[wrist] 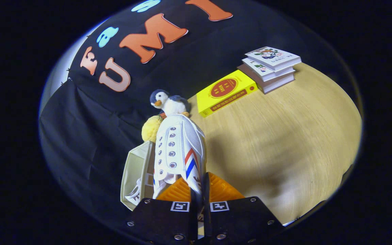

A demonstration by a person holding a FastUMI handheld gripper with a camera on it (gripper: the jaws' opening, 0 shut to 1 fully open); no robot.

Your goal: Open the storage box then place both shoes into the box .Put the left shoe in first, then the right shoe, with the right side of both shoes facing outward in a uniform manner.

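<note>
My gripper (200, 185) is shut on a white shoe (179, 149) with silver eyelets and a red and blue stripe on its side. Both fingers pinch the shoe's rim, and its toe points away from me, raised above the table. Just left of the shoe and below it stands the open beige storage box (135, 172). Inside the box, part of another white shoe (135, 194) with dark lettering shows. The held shoe hides most of the box's opening.
A plush penguin (168, 102) and a yellow ball (151, 127) sit beyond the shoe's toe by the cloth wall. A yellow book (225, 92) and a stack of three books (270, 68) lie at the far side of the wooden table (284, 143).
</note>
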